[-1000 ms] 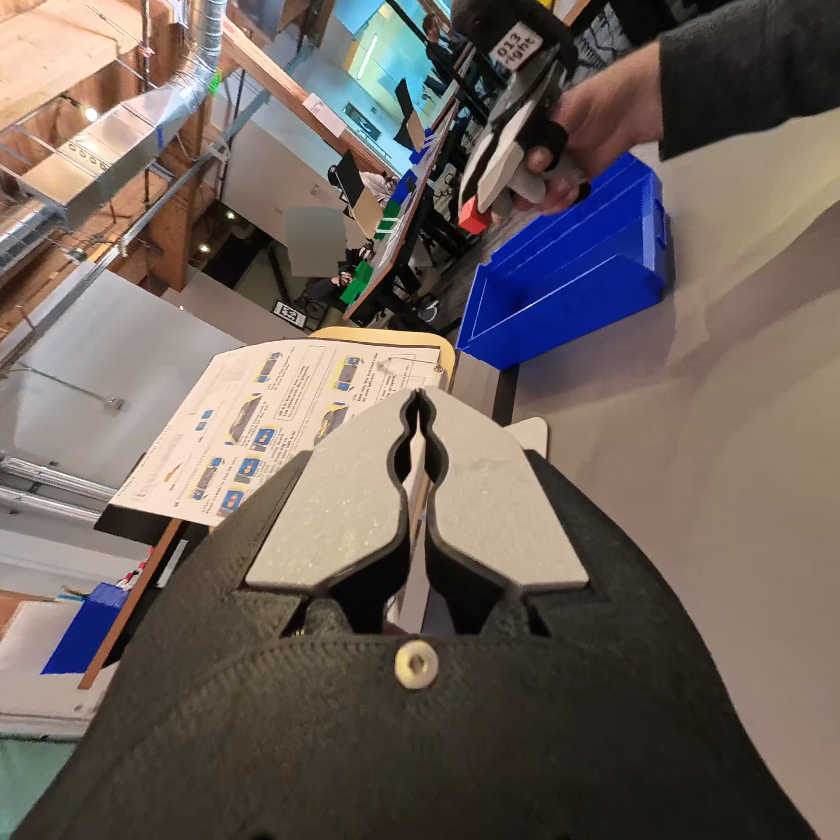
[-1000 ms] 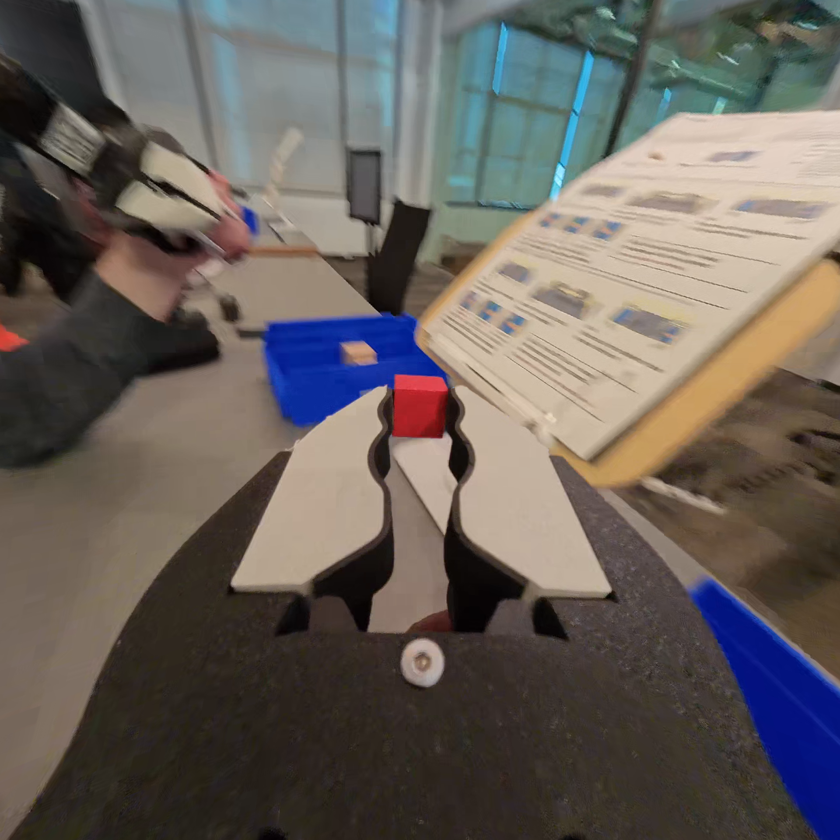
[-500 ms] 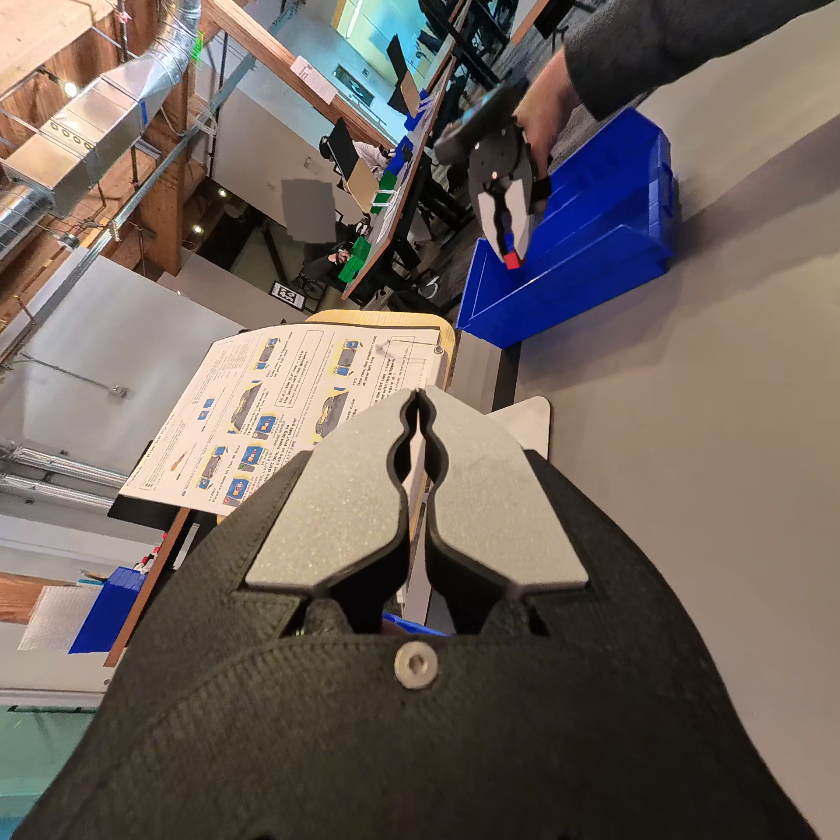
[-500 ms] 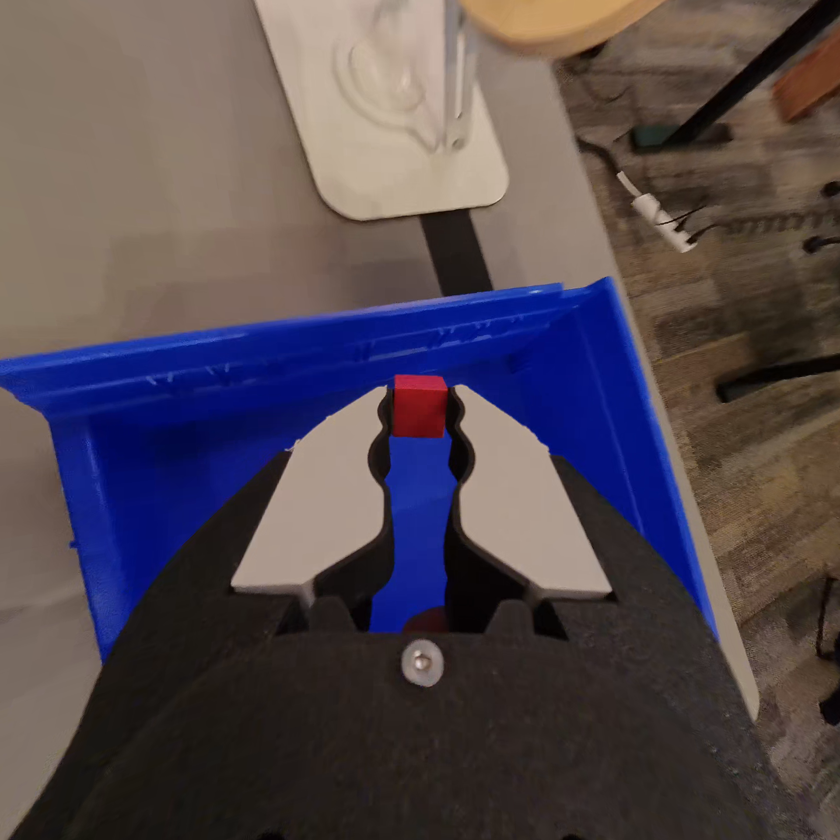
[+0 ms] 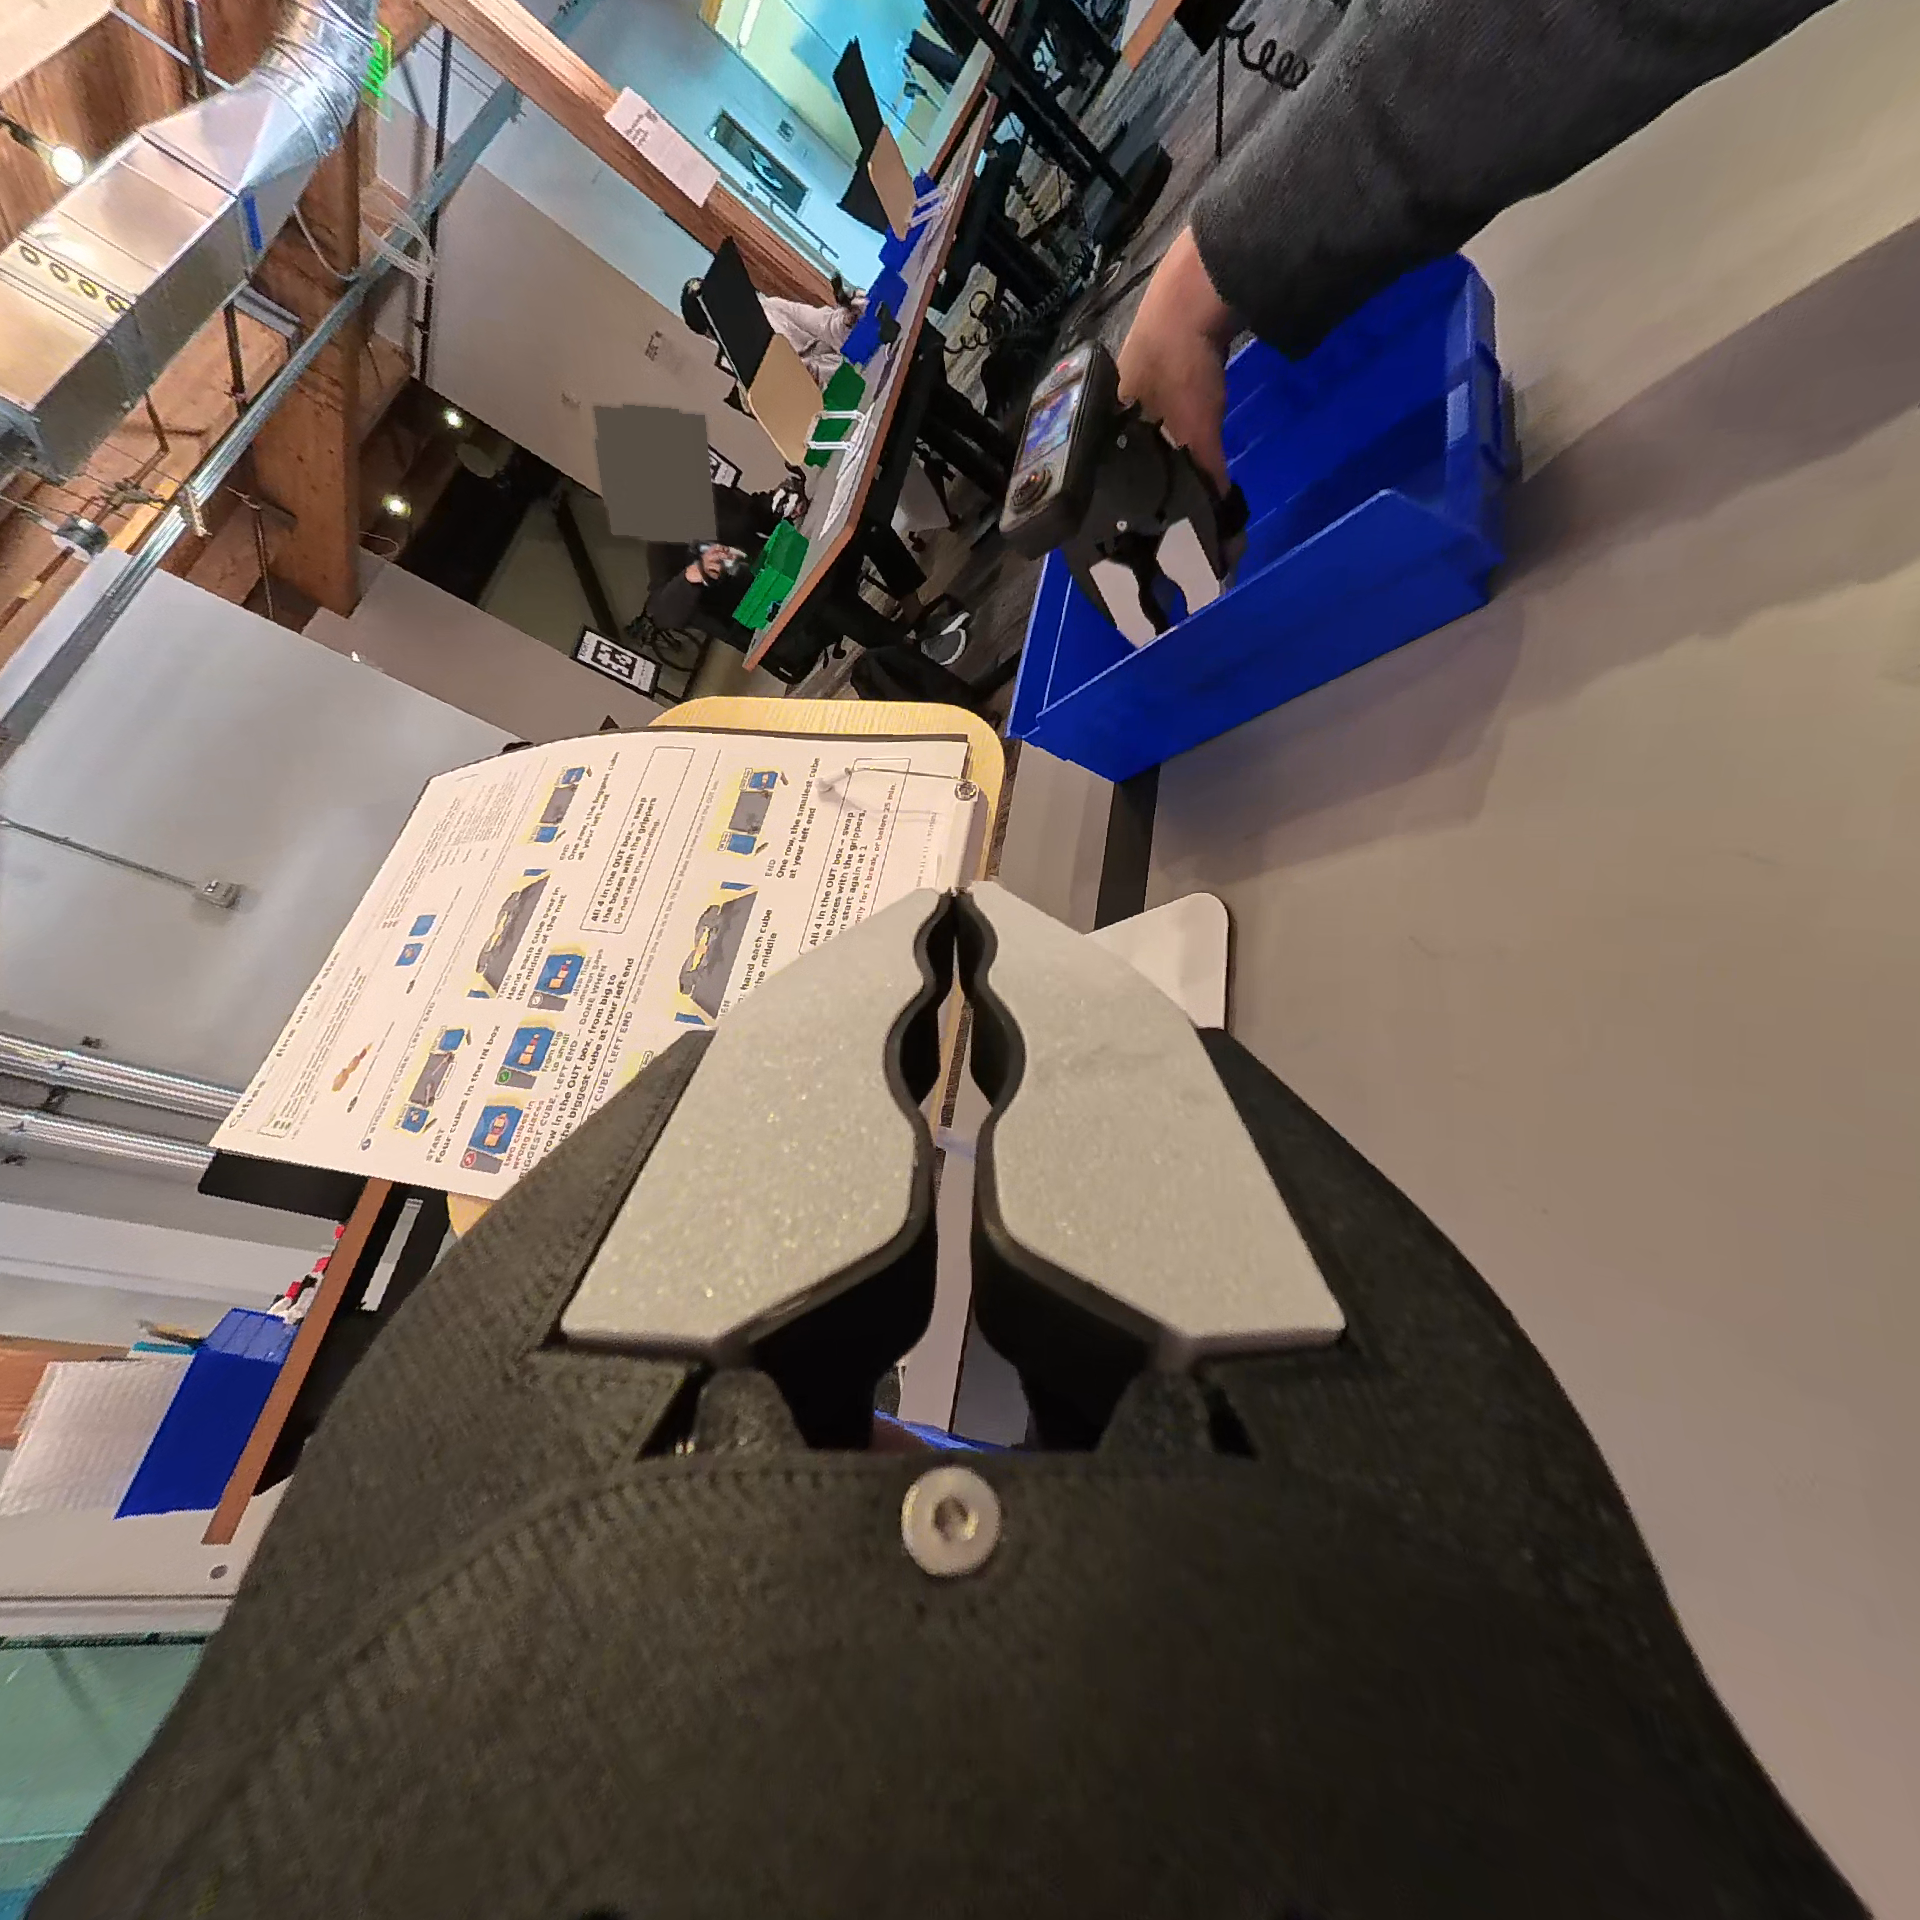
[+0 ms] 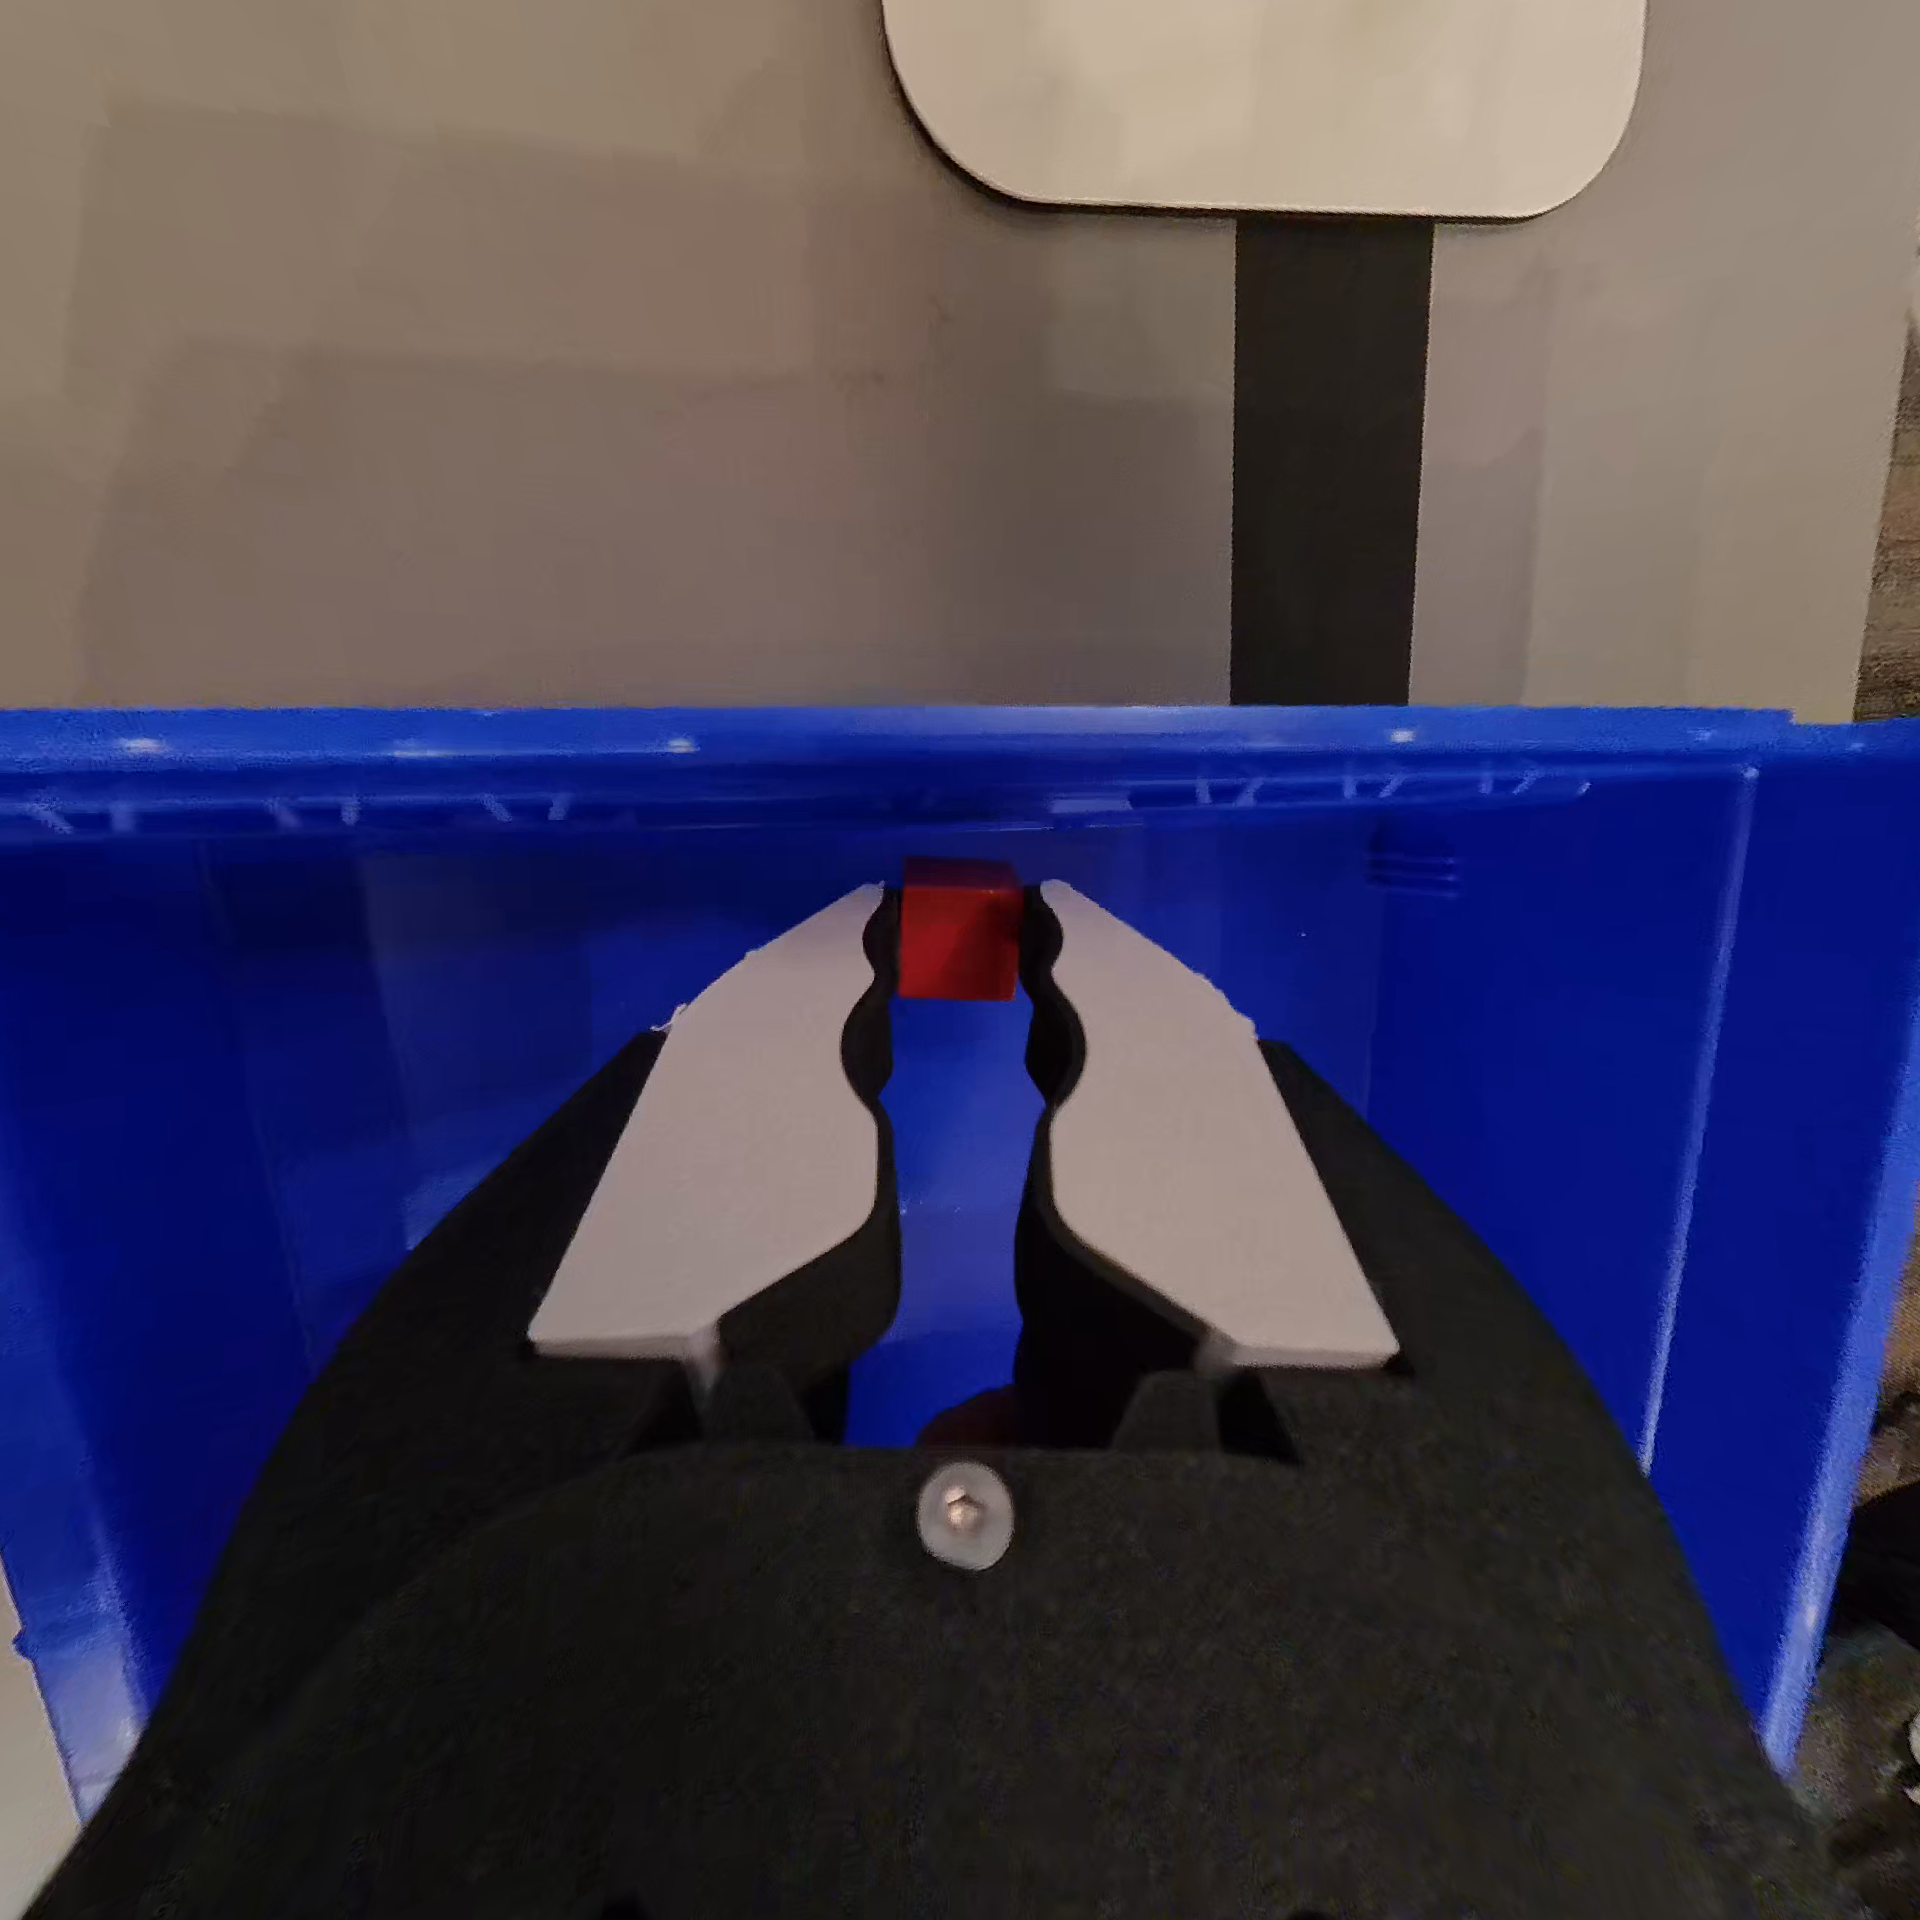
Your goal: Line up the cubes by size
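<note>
My right gripper (image 6: 956, 914) is shut on a small red cube (image 6: 956, 935) and holds it down inside a blue bin (image 6: 312, 790), close to the bin's far wall. Both pads press on the cube's sides. In the left wrist view the right gripper (image 5: 1143, 561) shows reaching into the same blue bin (image 5: 1351, 603), held by a person's hand; the cube is hidden there. My left gripper (image 5: 954, 904) is shut with nothing between its pads, held above the grey table (image 5: 1558, 1039).
A sheet of instructions on a wooden board (image 5: 623, 956) stands on a white base plate (image 6: 1247, 104) beside the bin. A black strip (image 6: 1330, 457) crosses the table. Another blue bin (image 5: 208, 1392) shows far left. My hands' fingertips stand some 45 cm from each other.
My right gripper has carried the red cube from in front of the instruction board over the bin and lowered it inside, toward the far wall. The left gripper stayed shut and nearly still.
</note>
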Tool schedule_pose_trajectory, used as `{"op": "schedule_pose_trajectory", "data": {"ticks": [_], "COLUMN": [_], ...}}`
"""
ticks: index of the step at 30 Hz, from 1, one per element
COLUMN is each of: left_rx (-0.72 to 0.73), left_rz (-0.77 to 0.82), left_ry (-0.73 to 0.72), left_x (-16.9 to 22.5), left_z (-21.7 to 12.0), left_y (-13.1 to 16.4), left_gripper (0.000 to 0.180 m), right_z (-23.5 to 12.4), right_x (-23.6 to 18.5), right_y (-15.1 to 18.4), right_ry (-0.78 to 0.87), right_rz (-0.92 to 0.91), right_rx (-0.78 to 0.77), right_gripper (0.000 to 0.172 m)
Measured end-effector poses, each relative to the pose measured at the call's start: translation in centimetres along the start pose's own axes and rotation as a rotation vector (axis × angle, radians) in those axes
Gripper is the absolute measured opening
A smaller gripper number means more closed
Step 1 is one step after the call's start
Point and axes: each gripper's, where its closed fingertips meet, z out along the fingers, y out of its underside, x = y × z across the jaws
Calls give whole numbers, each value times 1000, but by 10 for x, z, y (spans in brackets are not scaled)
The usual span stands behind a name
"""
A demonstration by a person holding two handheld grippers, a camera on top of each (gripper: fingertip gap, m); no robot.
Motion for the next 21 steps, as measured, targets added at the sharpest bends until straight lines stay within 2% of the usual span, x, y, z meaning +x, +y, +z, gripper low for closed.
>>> {"op": "schedule_pose_trajectory", "data": {"ticks": [9,21], "left_rx": [-8,-18], "left_rz": [-1,-2], "left_ry": [8,34], "left_x": [2,8], "left_z": [2,11], "left_y": [2,4], "left_gripper": [0,0], "right_z": [20,30], "right_x": [-3,-6], "right_y": [14,12], "right_ry": [-88,-155], "right_rz": [7,-4], "right_rx": [-75,-82], "right_gripper": [21,22]}}
